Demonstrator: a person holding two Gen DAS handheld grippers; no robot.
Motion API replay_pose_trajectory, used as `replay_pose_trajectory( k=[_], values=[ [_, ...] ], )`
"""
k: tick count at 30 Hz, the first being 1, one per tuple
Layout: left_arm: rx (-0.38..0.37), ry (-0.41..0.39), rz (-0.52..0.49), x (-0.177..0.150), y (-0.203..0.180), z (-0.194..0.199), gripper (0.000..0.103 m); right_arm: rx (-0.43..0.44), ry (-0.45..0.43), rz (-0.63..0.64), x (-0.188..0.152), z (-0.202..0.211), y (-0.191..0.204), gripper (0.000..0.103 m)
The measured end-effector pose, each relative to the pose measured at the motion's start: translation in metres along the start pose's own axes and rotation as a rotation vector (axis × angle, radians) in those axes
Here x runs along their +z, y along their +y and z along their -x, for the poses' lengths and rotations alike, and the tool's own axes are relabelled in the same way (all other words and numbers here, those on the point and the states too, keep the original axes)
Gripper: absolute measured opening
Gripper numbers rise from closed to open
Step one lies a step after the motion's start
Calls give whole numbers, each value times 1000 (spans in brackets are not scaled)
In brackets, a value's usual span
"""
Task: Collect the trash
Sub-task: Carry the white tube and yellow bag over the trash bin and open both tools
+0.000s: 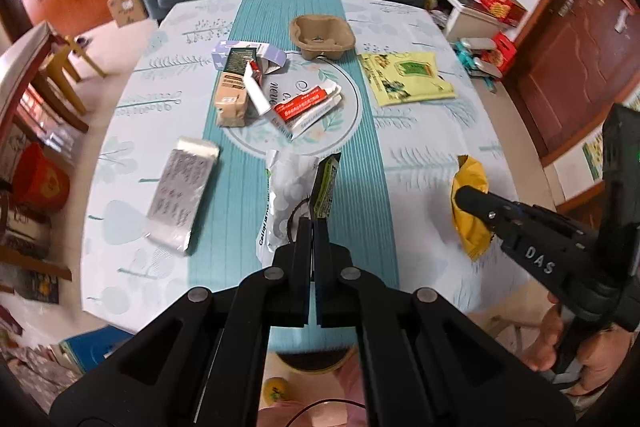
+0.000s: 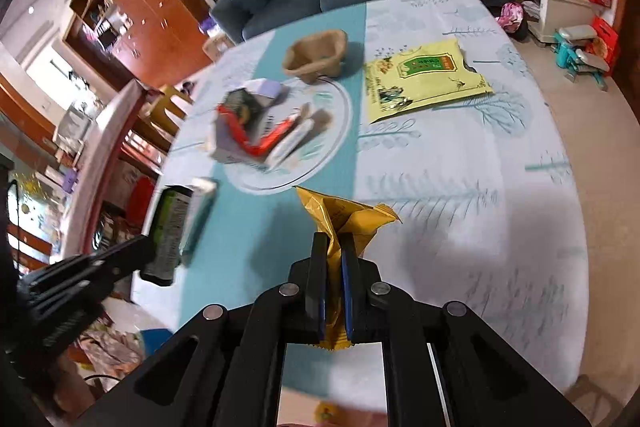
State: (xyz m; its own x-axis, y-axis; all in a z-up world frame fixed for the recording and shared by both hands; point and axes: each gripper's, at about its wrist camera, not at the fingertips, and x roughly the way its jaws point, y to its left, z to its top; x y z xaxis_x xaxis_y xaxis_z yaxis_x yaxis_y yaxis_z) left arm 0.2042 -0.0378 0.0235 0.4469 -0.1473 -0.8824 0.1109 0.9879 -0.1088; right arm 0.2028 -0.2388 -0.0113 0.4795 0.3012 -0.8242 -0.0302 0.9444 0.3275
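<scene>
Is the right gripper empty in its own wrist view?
No: the right gripper is clamped shut on a crumpled yellow wrapper, which sticks out above the fingertips.

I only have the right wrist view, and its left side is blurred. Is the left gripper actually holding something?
Observer: Yes. The left gripper is shut on a green wrapper.
Operator: Anything lying further out on that side?
Observer: A silver foil pouch lies flat, left of the teal runner.
Operator: What is in the blurred pile in the middle?
Observer: A red and white tube box and a beige carton, among other packaging.
</scene>
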Motion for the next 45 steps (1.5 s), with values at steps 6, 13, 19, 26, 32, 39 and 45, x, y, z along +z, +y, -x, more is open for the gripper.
replay_pose_trajectory(
  k=[6, 13, 19, 26, 32, 39, 45],
  values=[
    [-30, -19, -93, -58, 23, 45, 0, -2, -65, -52, -68, 43, 43, 6],
    [-64, -39, -165, -123, 48, 85, 0, -2, -73, -83, -149, 73, 94, 6],
    [-91, 15, -189, -160, 51, 88, 0, -11, -1, -116, -200, 81, 114, 6],
    [-124, 104, -188, -198, 43, 56, 0, -19, 80, -181, -240, 57, 94, 6],
    [-136, 204, -192, -245, 30, -12, 0, -28, 142, -263, -284, -4, 47, 6],
    [-187, 319, -74, -295, 30, -127, 0, -24, 230, -383, -350, -113, -28, 6],
    [-161, 380, 9, -334, 36, -228, 0, -5, 273, -422, -378, -197, -71, 6]
  ],
)
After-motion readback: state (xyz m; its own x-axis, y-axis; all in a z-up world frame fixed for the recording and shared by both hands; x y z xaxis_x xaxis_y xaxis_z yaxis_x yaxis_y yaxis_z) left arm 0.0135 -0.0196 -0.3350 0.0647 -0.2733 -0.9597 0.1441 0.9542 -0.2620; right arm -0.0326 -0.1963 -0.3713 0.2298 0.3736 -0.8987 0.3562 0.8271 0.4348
